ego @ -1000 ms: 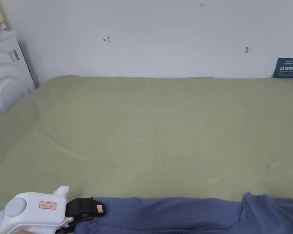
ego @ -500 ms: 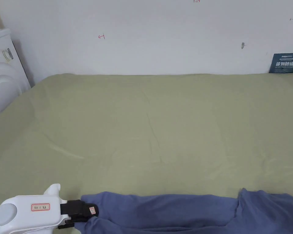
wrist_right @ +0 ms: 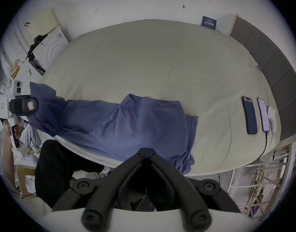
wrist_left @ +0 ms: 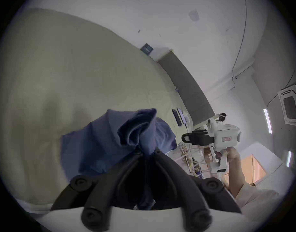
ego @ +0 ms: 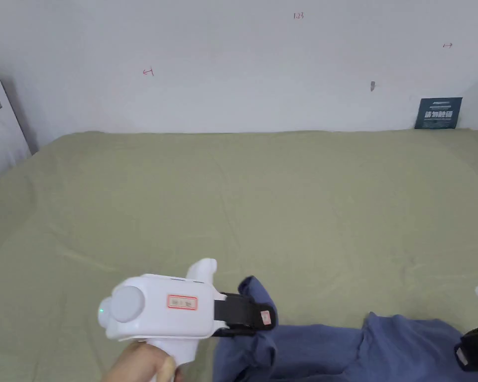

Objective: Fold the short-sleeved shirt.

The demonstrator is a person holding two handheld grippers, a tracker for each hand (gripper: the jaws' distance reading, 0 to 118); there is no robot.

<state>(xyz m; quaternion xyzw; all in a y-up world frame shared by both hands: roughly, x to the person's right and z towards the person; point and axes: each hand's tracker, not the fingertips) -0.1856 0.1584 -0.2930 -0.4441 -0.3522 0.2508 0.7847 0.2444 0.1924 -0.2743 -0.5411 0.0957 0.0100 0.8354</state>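
The blue short-sleeved shirt (ego: 332, 348) lies bunched along the near edge of a bed covered in an olive-green sheet (ego: 263, 199), part of it draped over that edge. The left gripper (wrist_left: 146, 152) has its jaws closed together on a gathered end of the shirt — blue cloth bulges out past the tips and runs back between the jaws. In the head view this end is raised above the sheet, while the remainder rests on the bed. The right gripper (wrist_right: 146, 149) has its jaws brought together with the tips meeting; whether cloth is caught between them cannot be told. It sits over the shirt's other end near the bed edge. Two phones (wrist_right: 249, 115) lie side by side on the sheet, well apart from the shirt.
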